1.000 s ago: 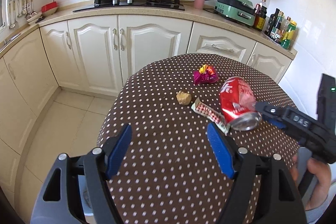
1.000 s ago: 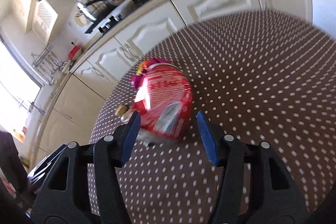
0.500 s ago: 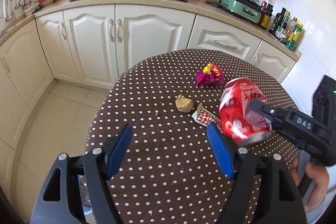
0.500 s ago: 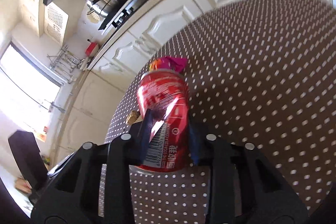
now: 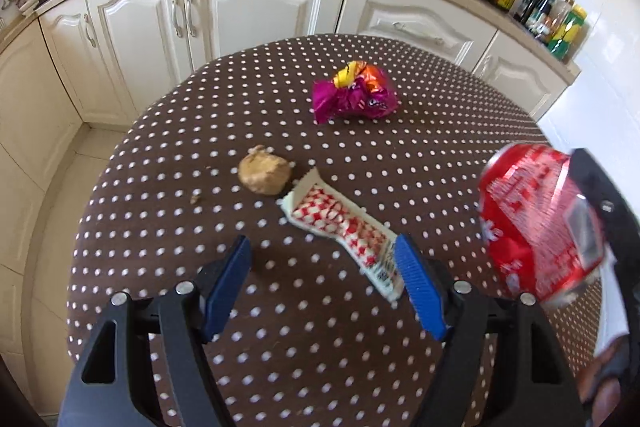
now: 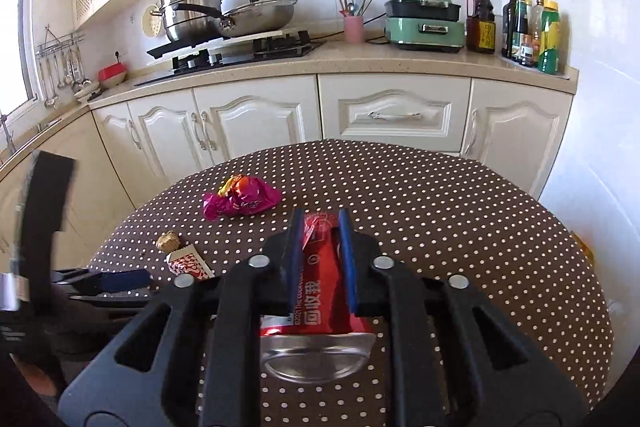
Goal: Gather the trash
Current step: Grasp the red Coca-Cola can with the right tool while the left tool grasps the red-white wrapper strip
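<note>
**On a kitchen table, one piece of trash is in a gripper and three remain**

Across a cream-cabinet kitchen, a round table [image 6: 460, 227] with a brown, white-dotted cloth fills the foreground. Behind it runs a counter [image 6: 360, 61] carrying a stove with pots, a green appliance and bottles.

Largest of the trash is a crushed red soda can [image 6: 324, 291]. The right gripper [image 6: 320, 227] has just been closing its jaws, and its blue pads now press on both sides of the can, squeezing it narrow. In the left wrist view the can [image 5: 536, 223] appears tilted at the right edge and seems lifted clear of the cloth.

Next in size is a long red-and-white checked wrapper [image 5: 344, 227], lying flat on the cloth. The left gripper [image 5: 324, 259] hovers over the table with its jaws wide apart and nothing between the pads; its right pad sits just beside the wrapper's near end.

Farther back lies a crumpled pink-and-orange snack bag [image 5: 356, 95], well apart from both grippers.

Smaller again is a tan, lumpy scrap [image 5: 264, 173], touching or almost touching the wrapper's far end. A tiny crumb [image 5: 195, 198] lies near it.

As a judgement, the collecting looks to be at an early stage: the can is secured but not yet discarded, and the wrapper, bag and scrap are untouched. No bin is visible in either view.
</note>
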The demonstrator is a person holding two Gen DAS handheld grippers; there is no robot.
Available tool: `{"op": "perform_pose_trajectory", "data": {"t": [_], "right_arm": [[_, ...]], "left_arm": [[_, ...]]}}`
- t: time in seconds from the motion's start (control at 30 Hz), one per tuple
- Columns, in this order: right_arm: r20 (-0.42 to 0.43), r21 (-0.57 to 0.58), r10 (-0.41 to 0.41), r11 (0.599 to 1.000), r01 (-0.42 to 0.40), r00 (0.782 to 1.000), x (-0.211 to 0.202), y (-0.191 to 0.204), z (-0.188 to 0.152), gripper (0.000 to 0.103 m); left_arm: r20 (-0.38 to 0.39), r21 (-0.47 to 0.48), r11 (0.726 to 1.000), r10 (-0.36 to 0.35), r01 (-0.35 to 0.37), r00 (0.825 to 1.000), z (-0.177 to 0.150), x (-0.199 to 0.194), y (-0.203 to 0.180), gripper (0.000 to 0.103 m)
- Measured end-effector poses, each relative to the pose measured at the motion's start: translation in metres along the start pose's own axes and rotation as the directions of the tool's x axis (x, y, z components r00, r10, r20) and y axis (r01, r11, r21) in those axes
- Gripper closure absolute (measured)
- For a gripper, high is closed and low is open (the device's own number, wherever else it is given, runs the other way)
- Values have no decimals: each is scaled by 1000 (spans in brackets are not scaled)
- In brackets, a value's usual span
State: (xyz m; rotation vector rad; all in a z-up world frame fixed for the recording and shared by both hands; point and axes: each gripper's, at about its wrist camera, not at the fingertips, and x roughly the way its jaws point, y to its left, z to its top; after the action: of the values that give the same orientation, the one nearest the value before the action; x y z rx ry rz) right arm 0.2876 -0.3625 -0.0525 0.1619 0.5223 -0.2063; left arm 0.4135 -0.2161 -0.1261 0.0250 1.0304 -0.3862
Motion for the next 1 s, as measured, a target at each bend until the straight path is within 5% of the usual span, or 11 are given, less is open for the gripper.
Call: {"op": "perform_pose_trajectory", "data": {"t": [0.17, 0.27, 0.37, 0.4, 0.73, 1.0], "right_arm": [[-12, 14, 22, 1000, -22, 1000, 5, -3, 2, 87], [-18, 12, 27, 1000, -27, 999, 5, -4, 3, 87], [-30, 17, 21, 1000, -20, 999, 5, -7, 5, 87], [-38, 19, 17, 1000, -16, 999, 5, -9, 5, 87], [-131, 13, 16, 1000, -14, 991, -7, -24, 0, 83], [-261, -24, 17, 999, -24, 965, -3, -27, -8, 77]], "left_arm": [[-7, 25, 999, 28, -28, 1000, 6, 8, -16, 31], [14, 75, 993, 95, -95, 995, 6, 9, -27, 60], [16, 75, 995, 67, -68, 998, 7, 6, -26, 74], [13, 71, 996, 47, -48, 999, 7, 4, -25, 90], [86, 123, 992, -28, 18, 996, -11, -31, -21, 93], [138, 155, 986, -80, 58, 987, -27, -68, -27, 93]]}}
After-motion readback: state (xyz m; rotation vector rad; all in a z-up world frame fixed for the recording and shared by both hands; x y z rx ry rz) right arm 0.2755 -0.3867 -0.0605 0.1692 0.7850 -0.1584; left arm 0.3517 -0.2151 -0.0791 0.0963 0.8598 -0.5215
